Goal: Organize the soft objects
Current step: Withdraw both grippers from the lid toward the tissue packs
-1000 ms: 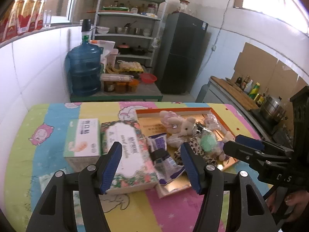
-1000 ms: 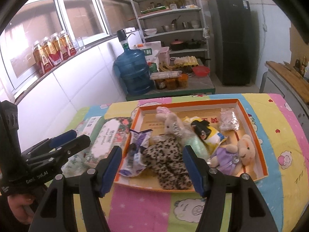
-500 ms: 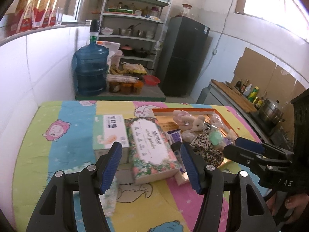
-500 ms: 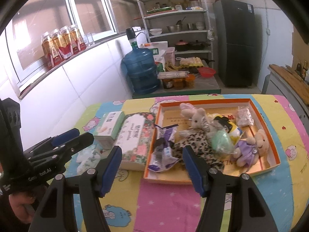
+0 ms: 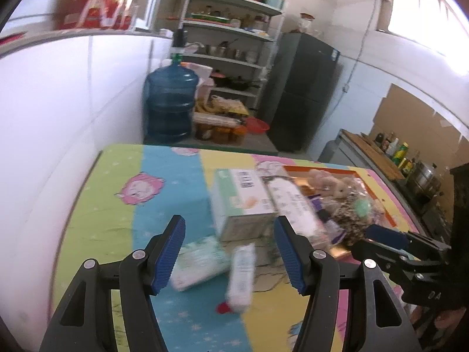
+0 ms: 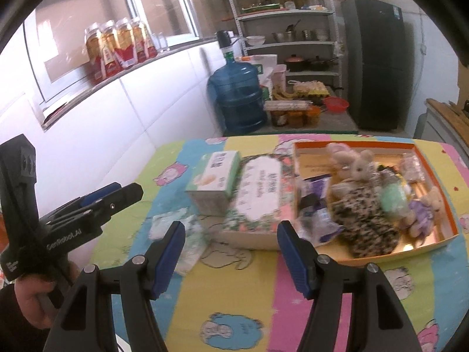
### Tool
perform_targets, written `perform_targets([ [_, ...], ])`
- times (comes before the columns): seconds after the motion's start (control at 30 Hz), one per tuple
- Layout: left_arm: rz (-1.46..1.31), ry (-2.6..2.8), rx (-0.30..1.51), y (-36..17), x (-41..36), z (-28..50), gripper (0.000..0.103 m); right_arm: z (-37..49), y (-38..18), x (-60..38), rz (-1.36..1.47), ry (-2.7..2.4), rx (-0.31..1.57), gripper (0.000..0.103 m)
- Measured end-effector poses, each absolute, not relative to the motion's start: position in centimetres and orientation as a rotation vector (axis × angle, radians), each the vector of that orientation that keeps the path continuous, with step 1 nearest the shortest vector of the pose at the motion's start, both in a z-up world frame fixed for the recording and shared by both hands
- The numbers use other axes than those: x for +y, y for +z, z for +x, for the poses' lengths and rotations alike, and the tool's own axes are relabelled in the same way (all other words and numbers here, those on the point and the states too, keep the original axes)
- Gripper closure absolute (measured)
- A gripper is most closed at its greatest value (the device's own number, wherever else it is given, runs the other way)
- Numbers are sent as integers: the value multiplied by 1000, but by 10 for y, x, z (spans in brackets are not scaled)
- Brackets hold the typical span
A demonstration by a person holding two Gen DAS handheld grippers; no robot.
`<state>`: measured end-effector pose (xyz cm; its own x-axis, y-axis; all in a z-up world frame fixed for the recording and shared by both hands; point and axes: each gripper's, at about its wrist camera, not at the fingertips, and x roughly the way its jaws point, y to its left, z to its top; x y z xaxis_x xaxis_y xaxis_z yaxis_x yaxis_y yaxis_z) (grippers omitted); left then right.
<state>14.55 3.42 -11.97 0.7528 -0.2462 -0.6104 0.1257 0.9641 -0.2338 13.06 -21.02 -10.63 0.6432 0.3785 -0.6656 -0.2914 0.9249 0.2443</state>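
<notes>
An orange tray (image 6: 416, 149) on the colourful tablecloth holds several soft toys: a plush rabbit (image 6: 351, 164), a leopard-print cloth (image 6: 366, 223), a green pouch (image 6: 394, 199) and a small bear (image 6: 433, 202). Left of the tray lie a floral tissue box (image 6: 258, 193) and a green-white box (image 6: 214, 176). Two soft tissue packs (image 5: 202, 261) (image 5: 241, 275) lie on the cloth in front of my left gripper (image 5: 228, 253), which is open and empty. My right gripper (image 6: 230, 252) is open too, hovering above the cloth before the floral box.
A white tiled wall (image 5: 58, 117) runs along the table's left side. Beyond the table stand a blue water jug (image 6: 237, 99), a shelf of cookware (image 6: 287, 29) and a dark fridge (image 6: 378, 58). A hand (image 6: 32, 302) holds the left gripper.
Both grippers have pulled back and swung left, away from the tray. The tissue packs have come into the left wrist view. Jaws stay equally wide.
</notes>
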Motion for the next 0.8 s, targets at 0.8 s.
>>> perform_targets([
  [0.8, -175, -74, 748, -156, 116, 117, 39, 148, -179, -110, 135, 426, 913, 38],
])
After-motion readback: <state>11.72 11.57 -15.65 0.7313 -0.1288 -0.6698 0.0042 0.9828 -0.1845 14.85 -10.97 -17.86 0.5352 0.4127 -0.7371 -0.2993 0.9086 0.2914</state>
